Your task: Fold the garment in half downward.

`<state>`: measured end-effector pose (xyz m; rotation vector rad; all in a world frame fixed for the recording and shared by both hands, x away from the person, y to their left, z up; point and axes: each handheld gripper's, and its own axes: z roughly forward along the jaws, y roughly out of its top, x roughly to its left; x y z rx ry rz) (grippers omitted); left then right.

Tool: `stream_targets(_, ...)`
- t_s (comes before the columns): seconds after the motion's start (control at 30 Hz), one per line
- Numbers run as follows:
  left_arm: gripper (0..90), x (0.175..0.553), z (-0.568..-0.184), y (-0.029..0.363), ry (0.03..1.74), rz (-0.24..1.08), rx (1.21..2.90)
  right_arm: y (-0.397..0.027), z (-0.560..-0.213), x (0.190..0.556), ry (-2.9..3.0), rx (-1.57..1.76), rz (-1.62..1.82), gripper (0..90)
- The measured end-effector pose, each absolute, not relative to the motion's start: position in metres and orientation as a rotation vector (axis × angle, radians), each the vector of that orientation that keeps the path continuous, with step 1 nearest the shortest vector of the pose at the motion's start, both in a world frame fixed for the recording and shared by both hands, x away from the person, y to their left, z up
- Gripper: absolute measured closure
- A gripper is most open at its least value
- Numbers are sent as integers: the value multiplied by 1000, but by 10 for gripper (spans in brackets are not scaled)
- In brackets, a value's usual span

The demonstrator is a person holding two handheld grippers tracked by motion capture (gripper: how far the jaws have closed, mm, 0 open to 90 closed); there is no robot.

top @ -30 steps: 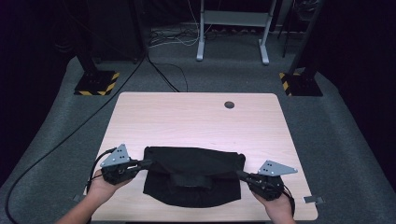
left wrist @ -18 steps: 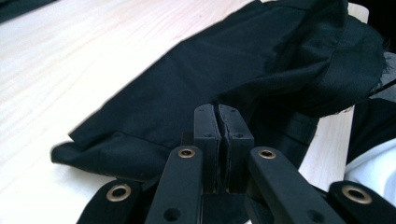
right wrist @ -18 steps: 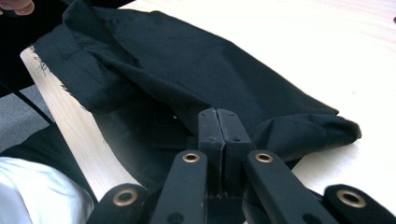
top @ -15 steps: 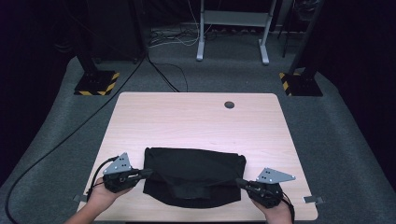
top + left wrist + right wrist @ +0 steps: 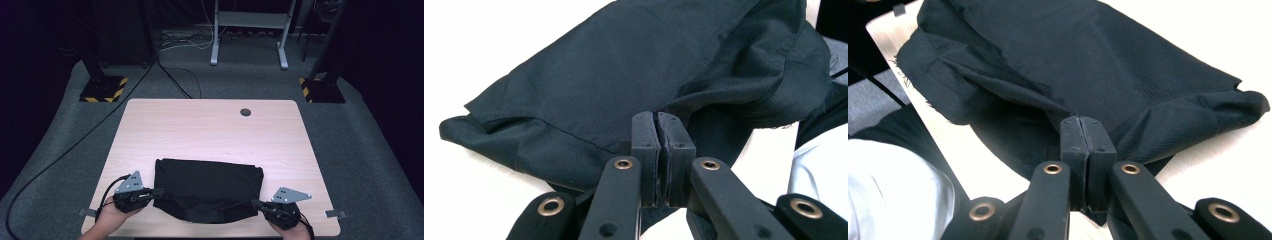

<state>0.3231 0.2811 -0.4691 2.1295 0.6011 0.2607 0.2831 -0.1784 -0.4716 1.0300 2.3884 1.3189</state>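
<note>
A pale wooden table point(image 5: 210, 135) is standing on grey carpet in a dark room, with black stands on yellow-striped feet at the far corners and a metal frame beyond them. A small round hole point(image 5: 245, 112) is sitting near the table's far edge.

A black cloth point(image 5: 207, 189) is lying folded on the near half of the table, roughly in the middle from left to right, its near edge sagging towards the person.

The left gripper point(image 5: 156, 192) is lying low at the cloth's near left corner, held in the person's left hand point(image 5: 117, 215). In the left gripper view its jaws are pressing together point(image 5: 663, 150) with a fold of the black cloth point(image 5: 634, 75) pinched between them.

The right gripper point(image 5: 256, 203) is sitting at the near right corner, gripped by the right hand point(image 5: 290, 230). In the right gripper view its jaws are likewise clamping tight point(image 5: 1083, 150) on a gathered edge of the cloth point(image 5: 1088, 55), which is spreading away from them across the table.

Black cables are trailing from both grippers, the left one running off over the carpet. No containers are standing on the table.
</note>
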Motion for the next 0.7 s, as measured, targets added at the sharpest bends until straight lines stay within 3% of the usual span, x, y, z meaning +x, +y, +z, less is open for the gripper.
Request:
stream_targets(0.33,858,316,-479,276,558,325,2208,-173,-481,278,2433,982,1221,895)
stream_targets(0.7,855,315,-493,277,560,308,2247,-170,-493,277,2484,990,1175,895)
